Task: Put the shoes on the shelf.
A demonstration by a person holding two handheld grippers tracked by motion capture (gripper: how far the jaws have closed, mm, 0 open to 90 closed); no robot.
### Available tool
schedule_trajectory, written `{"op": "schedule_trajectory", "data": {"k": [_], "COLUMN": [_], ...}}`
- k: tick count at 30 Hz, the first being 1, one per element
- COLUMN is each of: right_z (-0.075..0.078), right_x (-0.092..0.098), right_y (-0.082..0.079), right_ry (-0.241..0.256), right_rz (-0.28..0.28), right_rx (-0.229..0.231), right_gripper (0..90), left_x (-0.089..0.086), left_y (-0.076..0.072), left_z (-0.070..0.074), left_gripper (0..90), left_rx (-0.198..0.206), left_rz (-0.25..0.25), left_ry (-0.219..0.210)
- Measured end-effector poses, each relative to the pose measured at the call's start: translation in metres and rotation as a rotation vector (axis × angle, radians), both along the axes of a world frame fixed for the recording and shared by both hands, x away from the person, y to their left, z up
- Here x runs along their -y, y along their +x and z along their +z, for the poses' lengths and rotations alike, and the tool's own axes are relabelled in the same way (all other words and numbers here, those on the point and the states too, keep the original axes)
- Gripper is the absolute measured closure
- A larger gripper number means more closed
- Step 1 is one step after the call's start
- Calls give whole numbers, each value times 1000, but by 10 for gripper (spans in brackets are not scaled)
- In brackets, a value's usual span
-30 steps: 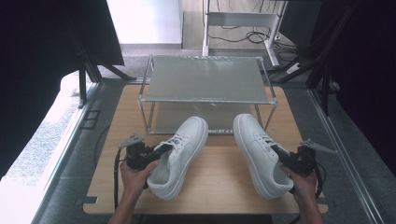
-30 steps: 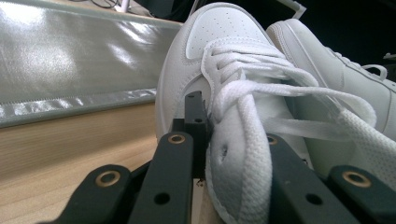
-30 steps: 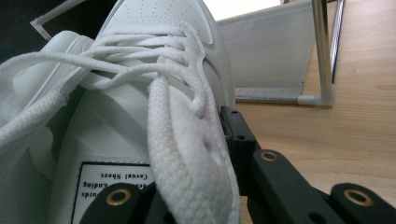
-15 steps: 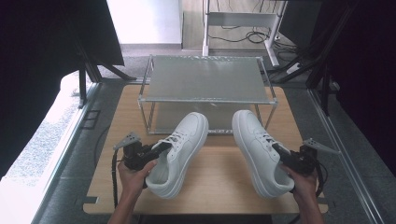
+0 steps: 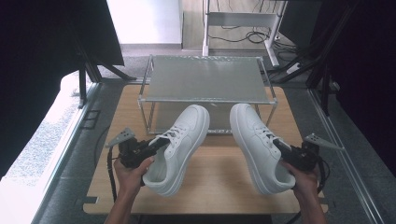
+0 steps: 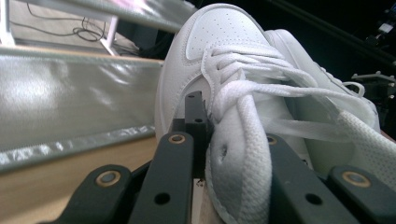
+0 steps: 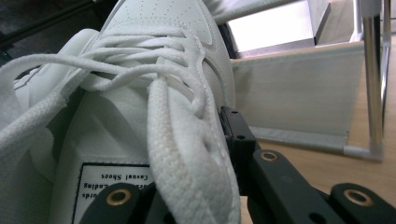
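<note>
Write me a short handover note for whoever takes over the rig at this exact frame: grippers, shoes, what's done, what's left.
Left gripper: shut on the outer side wall of the left white shoe, by the laces.
Right gripper: shut on the outer side wall of the right white shoe.
Both shoes are held over the wooden table, toes pointing at the metal rack, toe tips about at its front edge. The left shoe is angled inward.
Done: both shoes gripped.
Left, probably: slide them into the rack's lower tier, or set them on top, then release.
</note>
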State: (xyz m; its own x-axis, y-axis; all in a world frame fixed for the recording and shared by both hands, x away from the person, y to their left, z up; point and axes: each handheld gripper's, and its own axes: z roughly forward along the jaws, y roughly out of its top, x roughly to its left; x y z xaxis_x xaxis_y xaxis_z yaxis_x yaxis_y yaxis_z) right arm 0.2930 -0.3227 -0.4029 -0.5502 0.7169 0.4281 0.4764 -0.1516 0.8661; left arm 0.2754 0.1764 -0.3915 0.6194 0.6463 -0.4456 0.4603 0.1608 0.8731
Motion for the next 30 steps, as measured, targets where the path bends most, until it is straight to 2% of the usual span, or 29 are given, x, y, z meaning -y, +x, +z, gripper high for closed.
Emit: {"op": "schedule_trajectory", "data": {"k": [3, 6, 7, 9, 11, 22, 24, 30], "right_z": [6, 13, 13, 20, 26, 54, 63, 80], "right_x": [-1, -4, -4, -6, -7, -11, -13, -16], "right_y": [4, 10, 10, 15, 18, 33, 38, 46], "right_ry": [14, 39, 39, 50, 59, 48, 52, 61], "right_rz": [8, 12, 12, 9, 2, -30, -45, -39], "right_rx": [6, 20, 20, 32, 36, 64, 74, 82], "right_gripper": [858, 857, 857, 857, 857, 856, 856, 857], "left_x": [-1, 1, 1, 1, 2, 10, 11, 10], "left_y": [2, 4, 4, 9, 11, 30, 35, 46], "left_z": [6, 18, 18, 25, 30, 51, 56, 75], "left_gripper": [828, 829, 829, 828, 829, 829, 829, 830], "left_rx": [2, 34, 34, 37, 46, 50, 55, 69], "left_rz": [2, 7, 7, 1, 2, -18, -19, -24], "left_ry": [-29, -23, -23, -46, -50, -67, -72, -81]}}
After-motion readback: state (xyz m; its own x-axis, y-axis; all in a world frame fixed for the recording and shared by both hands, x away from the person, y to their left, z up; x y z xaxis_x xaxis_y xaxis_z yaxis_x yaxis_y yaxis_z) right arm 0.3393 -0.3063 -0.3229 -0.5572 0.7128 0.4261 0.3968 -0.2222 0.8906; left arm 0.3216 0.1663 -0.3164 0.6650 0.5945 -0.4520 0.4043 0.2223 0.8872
